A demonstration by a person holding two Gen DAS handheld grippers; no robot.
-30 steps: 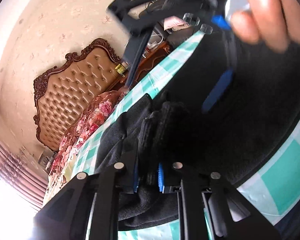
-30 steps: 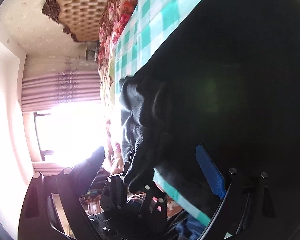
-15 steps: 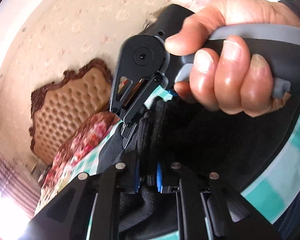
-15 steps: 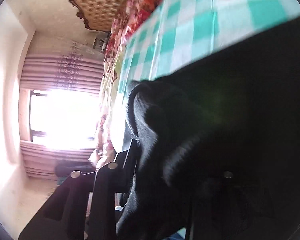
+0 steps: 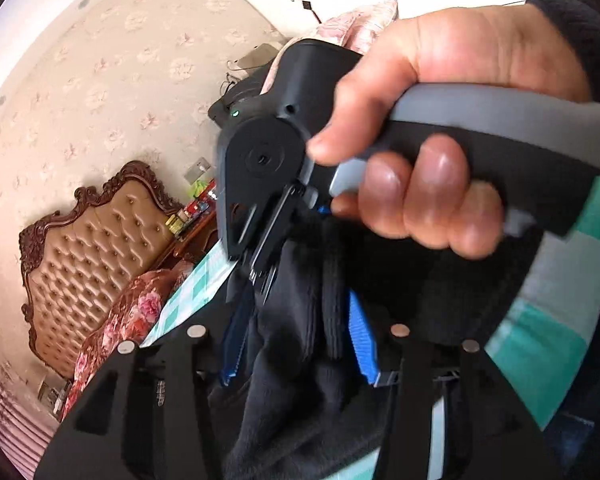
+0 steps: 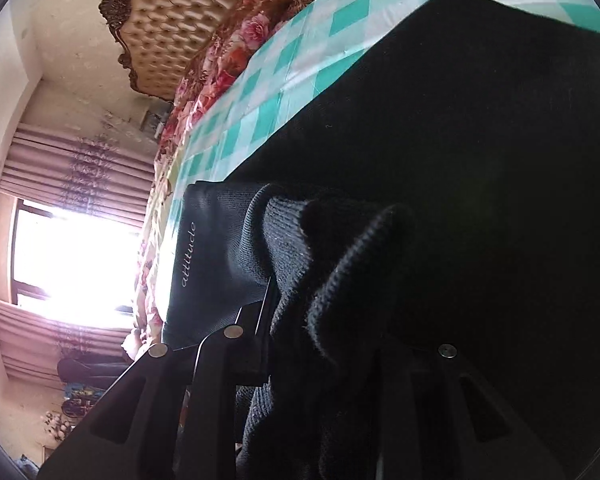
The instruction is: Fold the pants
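At lower centre, the left gripper (image 5: 296, 340), jaws just opening, stands spread around the black pants (image 5: 296, 360), passing the bunched cuffs to the right gripper (image 6: 324, 344), which pinches them to carry the fold over the checked cloth (image 6: 284, 64).

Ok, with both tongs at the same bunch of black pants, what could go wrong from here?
1. The left tongs have just been opening, with cloth between the pads; pulling away could snag it and drag the pants askew on the checked tablecloth.
2. The right tongs have just been closing on the thick, bunched ribbed cuffs; one layer may slip out.
3. The two tongs sit very close, so they might knock together.
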